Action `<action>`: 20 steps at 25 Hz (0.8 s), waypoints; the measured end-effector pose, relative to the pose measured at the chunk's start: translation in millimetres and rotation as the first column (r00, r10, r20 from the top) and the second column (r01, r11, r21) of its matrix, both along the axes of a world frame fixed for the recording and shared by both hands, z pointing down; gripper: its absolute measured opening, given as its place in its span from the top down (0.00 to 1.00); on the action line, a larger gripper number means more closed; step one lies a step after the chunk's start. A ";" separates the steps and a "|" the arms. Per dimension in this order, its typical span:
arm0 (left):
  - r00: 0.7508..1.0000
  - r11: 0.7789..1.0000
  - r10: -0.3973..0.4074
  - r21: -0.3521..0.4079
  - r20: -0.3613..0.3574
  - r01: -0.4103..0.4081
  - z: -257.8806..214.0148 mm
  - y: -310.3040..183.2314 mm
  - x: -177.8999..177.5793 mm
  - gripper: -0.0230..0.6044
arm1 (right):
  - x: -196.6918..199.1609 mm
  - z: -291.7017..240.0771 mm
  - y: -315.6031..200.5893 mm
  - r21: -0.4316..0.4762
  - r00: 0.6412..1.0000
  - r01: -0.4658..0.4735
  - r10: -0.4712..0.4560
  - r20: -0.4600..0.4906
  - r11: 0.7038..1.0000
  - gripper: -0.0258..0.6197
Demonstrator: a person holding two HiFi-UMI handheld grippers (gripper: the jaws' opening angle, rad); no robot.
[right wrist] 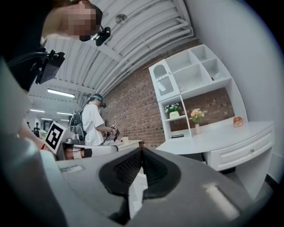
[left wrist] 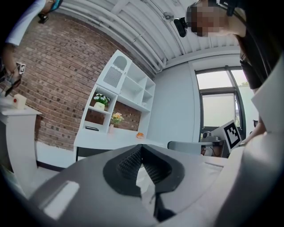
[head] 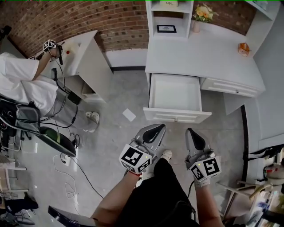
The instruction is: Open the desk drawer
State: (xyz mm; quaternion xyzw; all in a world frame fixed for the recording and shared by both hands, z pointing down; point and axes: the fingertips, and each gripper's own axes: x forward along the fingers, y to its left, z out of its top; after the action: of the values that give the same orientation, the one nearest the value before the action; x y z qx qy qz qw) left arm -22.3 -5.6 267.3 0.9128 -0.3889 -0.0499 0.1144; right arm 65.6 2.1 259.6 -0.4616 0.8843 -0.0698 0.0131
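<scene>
In the head view the white desk (head: 199, 57) stands ahead, and its left drawer (head: 175, 95) is pulled out, showing a bare white inside. The drawer's front panel (head: 176, 116) faces me. My left gripper (head: 160, 127) is held low, short of that front panel, with its jaws closed and nothing between them. Beside it, my right gripper (head: 190, 131) is also shut and holds nothing. Neither touches the drawer. In the left gripper view the left gripper (left wrist: 141, 146) points up at the desk (left wrist: 111, 139). In the right gripper view the right gripper (right wrist: 142, 150) does the same.
A second drawer (head: 228, 87) to the right is closed. The desk carries a flower vase (head: 203, 13), a small frame (head: 166, 29) and an orange object (head: 243, 48). Another person (head: 22, 84) works at a white desk (head: 82, 48) on the left. Paper (head: 129, 115) and shoes (head: 92, 117) lie on the floor.
</scene>
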 end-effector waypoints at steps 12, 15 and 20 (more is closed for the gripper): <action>1.000 1.000 -0.015 0.019 0.022 0.015 -34.1 54.1 -27.6 0.96 | -11.0 -45.3 51.1 0.038 0.999 0.030 -0.030 -0.019 0.999 0.96; 0.999 0.999 -0.035 0.028 0.025 0.034 -39.6 66.1 -33.3 0.96 | -7.4 -50.6 62.8 0.042 0.999 0.018 -0.016 -0.030 0.999 0.96; 0.997 0.997 -0.074 0.035 0.019 0.073 -50.2 81.5 -44.2 0.96 | -1.1 -57.0 82.2 0.038 0.999 -0.006 0.007 -0.043 0.999 0.96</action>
State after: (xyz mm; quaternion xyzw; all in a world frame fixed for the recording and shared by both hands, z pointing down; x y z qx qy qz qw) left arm -66.5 75.9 217.1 0.9002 -0.4224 -0.0513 0.0926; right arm 64.5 84.3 202.5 -0.4656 0.8840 -0.0428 0.0031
